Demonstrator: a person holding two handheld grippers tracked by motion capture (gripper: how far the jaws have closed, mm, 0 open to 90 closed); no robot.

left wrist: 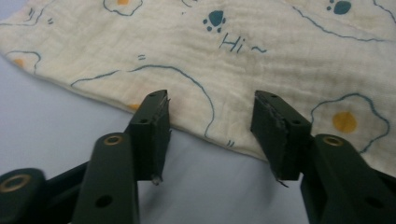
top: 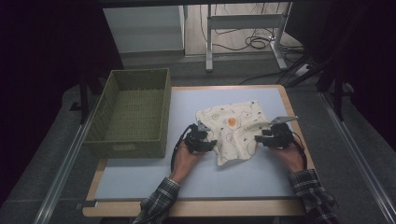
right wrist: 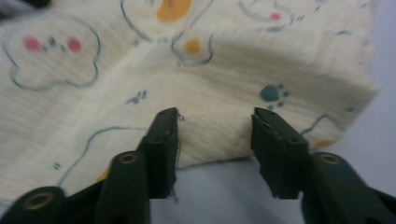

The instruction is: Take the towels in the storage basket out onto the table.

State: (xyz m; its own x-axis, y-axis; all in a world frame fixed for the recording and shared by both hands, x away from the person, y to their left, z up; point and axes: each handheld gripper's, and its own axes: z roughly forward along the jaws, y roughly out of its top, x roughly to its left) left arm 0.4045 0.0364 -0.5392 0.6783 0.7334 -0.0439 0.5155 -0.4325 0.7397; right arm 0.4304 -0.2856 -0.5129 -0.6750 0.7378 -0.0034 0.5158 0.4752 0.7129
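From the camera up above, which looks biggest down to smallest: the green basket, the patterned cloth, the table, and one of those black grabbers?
1. Table
2. Basket
3. Cloth
4. Left gripper and right gripper, which look about alike.

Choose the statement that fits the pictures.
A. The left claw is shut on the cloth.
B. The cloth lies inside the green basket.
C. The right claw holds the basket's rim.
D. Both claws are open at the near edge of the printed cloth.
D: the left claw and the right claw each stand with jaws apart at the edge of the printed cloth, which lies on the table beside the green woven basket.
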